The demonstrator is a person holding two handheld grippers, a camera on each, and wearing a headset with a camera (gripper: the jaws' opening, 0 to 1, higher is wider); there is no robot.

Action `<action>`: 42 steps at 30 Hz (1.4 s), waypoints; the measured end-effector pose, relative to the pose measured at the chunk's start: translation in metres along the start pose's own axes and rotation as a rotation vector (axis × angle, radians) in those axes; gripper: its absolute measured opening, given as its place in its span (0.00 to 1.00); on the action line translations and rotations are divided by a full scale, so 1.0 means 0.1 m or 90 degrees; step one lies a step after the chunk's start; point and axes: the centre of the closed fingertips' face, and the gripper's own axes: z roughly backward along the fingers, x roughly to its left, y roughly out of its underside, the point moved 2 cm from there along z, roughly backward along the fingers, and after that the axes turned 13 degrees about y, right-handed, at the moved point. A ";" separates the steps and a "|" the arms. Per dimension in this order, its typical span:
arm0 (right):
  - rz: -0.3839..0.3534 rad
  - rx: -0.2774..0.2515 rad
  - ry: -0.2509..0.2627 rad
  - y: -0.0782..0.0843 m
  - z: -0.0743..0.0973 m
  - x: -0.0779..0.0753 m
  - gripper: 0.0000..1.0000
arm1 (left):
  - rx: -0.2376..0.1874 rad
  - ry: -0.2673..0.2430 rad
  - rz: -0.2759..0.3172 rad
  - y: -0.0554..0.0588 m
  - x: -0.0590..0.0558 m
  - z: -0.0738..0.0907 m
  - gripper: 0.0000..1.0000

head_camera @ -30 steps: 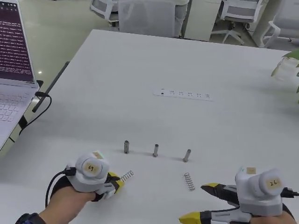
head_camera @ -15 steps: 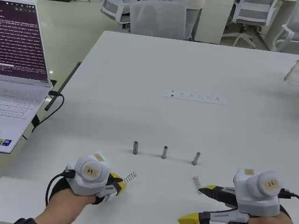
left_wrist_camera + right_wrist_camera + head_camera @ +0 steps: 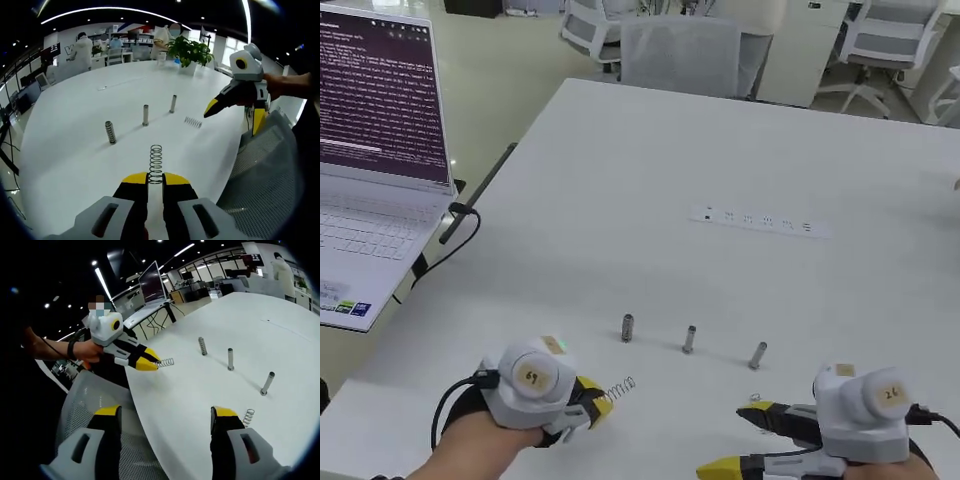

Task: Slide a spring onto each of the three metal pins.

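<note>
Three metal pins stand in a row on the white table: the left pin [image 3: 627, 327] carries a spring, the middle pin [image 3: 689, 339] and right pin [image 3: 757, 355] are bare. My left gripper [image 3: 603, 398] is shut on one end of a spring [image 3: 620, 387], which points toward the left pin. In the left gripper view that spring [image 3: 156, 159] sticks out past the yellow tips [image 3: 155, 177]. A loose spring [image 3: 755, 399] lies below the right pin. My right gripper [image 3: 721, 438] stands open, its upper tip beside it. The loose spring [image 3: 248, 416] lies just right of the right gripper's [image 3: 166, 412] right jaw.
An open laptop [image 3: 375, 170] sits on a stand off the table's left edge, with a black cable [image 3: 460, 235] running down from it. A white power strip [image 3: 757, 221] lies beyond the pins. Office chairs [image 3: 685, 55] stand at the far end.
The head camera has shifted, moving the whole scene right. My right gripper has moved left, up to the loose spring. The left gripper still holds its spring in about the same place.
</note>
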 end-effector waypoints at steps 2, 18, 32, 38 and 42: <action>0.000 -0.002 -0.004 -0.01 -0.02 0.00 0.70 | -0.001 0.006 -0.006 -0.03 -0.04 -0.01 0.02; -0.006 -0.023 -0.032 -0.21 -0.17 0.02 0.60 | -0.006 0.051 -0.056 -0.25 -0.34 -0.12 0.02; -0.047 -0.040 -0.078 -0.29 -0.26 0.03 0.46 | -0.008 0.074 -0.090 -0.37 -0.51 -0.18 0.02; -0.065 -0.041 -0.091 -0.30 -0.29 0.06 0.40 | -0.007 0.082 -0.096 -0.39 -0.55 -0.20 0.02; -0.077 -0.046 -0.107 -0.33 -0.30 0.08 0.36 | -0.006 0.086 -0.102 -0.41 -0.58 -0.21 0.02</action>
